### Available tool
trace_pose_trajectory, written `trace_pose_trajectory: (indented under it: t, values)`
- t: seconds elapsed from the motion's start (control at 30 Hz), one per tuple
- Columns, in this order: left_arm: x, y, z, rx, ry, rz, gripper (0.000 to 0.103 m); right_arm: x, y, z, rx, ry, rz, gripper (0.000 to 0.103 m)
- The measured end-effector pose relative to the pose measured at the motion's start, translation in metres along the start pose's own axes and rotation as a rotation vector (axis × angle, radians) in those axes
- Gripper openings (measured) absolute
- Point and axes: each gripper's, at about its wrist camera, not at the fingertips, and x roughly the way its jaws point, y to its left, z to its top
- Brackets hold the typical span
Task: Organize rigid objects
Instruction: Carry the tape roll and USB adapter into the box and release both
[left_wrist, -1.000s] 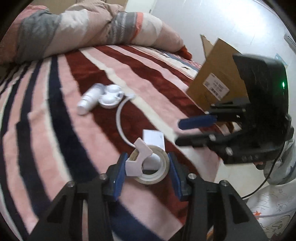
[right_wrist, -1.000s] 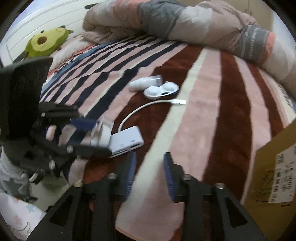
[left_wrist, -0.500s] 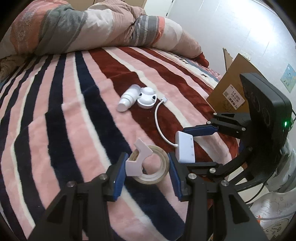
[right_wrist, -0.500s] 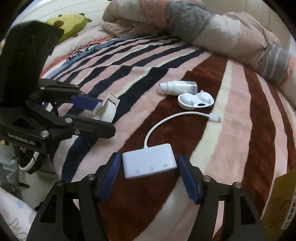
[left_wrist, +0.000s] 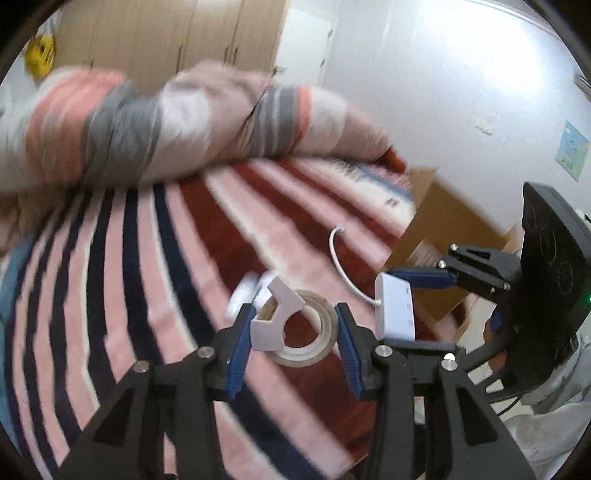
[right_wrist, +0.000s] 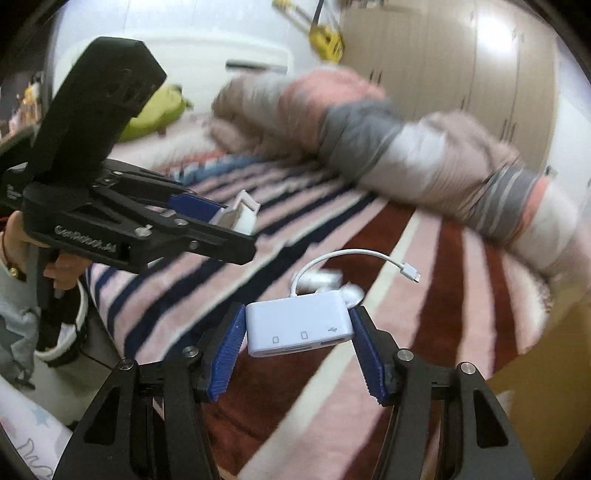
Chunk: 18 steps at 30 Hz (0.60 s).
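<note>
1. Left gripper (left_wrist: 293, 332) clamps a tape roll with white dispenser (left_wrist: 295, 328), lifted above the striped blanket (left_wrist: 110, 295).
2. Right gripper (right_wrist: 297, 345) pinches a white adapter hub (right_wrist: 297, 326) by both ends, its cable (right_wrist: 347, 254) trailing forward.
3. Cardboard box (left_wrist: 443, 236) stands at the bed's right edge; rumpled duvet (right_wrist: 406, 147) bounds the far side.

A rumpled duvet (left_wrist: 177, 125) lies across the upper frame above the striped blanket (left_wrist: 110, 280); cardboard box (left_wrist: 443, 236) at right.

Bedroom setting: bed covered by a striped blanket (left_wrist: 155, 266) in pink, navy and dark red; bunched quilt (right_wrist: 424, 155) along its far edge. Wooden wardrobe doors (right_wrist: 461, 62) behind; white wall (left_wrist: 443, 92); cardboard box (left_wrist: 447, 229) beside the bed.
</note>
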Motion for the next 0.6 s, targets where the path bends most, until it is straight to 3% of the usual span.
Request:
trace_pose_trajectory:
  t: [0.17,0.3,0.5,0.6]
  values:
    - [-0.022,-0.061,0.054,0.121,-0.089,-0.036,0.040,-0.070,-0.029,0.013,0.038,-0.132,-0.086,0.054]
    - [-0.015,-0.109,0.087,0.185,-0.104,-0.127,0.040,-0.119,-0.064,0.006,0.098,-0.188,-0.179,0.054]
    - [0.034,-0.177,0.123,0.267,-0.057,-0.260,0.040,-0.142,-0.121,-0.019,0.233,-0.111,-0.250,0.054]
    - [0.061,-0.199,0.128,0.292,-0.013,-0.260,0.040,-0.140,-0.146,-0.034,0.304,-0.048,-0.259,0.054]
